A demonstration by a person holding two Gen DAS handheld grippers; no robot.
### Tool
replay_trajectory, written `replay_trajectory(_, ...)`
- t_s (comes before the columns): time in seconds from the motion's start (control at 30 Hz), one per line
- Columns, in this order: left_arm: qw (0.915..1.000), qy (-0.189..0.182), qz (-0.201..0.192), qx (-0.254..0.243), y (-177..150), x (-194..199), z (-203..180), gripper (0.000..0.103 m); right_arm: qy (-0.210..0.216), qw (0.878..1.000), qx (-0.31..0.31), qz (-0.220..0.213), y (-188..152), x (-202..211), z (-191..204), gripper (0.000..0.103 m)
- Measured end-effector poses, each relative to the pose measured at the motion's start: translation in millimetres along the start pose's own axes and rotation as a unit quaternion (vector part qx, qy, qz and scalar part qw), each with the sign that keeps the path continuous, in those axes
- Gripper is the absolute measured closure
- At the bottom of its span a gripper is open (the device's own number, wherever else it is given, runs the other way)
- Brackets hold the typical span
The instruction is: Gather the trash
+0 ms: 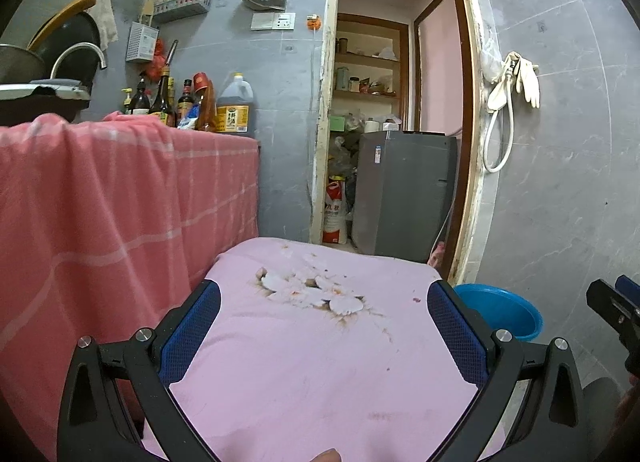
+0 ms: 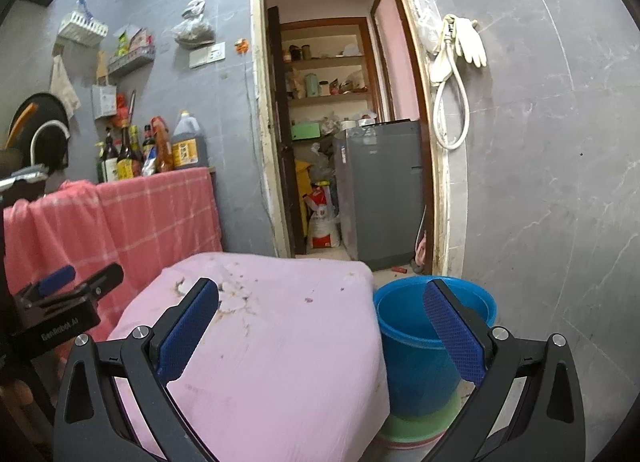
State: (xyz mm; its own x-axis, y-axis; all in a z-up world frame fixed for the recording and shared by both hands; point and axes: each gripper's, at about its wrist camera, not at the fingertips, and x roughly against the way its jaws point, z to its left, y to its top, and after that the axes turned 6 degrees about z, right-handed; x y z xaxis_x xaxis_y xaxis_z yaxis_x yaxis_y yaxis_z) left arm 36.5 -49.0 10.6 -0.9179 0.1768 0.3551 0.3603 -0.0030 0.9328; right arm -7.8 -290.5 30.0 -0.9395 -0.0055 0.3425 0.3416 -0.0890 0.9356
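Both grippers hang over a pink cloth (image 1: 320,362) with nothing between their fingers. The left gripper (image 1: 324,326) is spread wide, and the right gripper (image 2: 320,326) is spread wide too. The trash (image 1: 312,292), white scraps, lies on the far part of the cloth. A blue bucket (image 2: 416,350) stands just right of it.

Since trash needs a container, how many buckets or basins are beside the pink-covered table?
2: a blue bucket right of the pink cloth, stacked in a green basin underneath. More may be hidden.

Blue bucket (image 1: 505,312) half hidden behind pink cloth (image 1: 304,362).
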Motion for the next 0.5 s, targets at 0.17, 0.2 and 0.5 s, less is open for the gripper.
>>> replay_trajectory(0.17,1.0000,0.008,0.003,0.000,-11.8,5.4,5.0,0.001,0.005,1.000,0.014,0.001,-11.3,5.1,12.5,0.000)
replay_trajectory(0.2,0.9999,0.009,0.004,0.001,-14.2,5.7,5.9,0.001,0.006,1.000,0.016,0.001,-12.9,5.2,14.1,0.000)
replay_trajectory(0.5,0.9998,0.011,0.014,0.011,-31.1,7.4,11.8,0.001,0.012,1.000,0.016,0.004,-27.7,2.3,14.8,0.000)
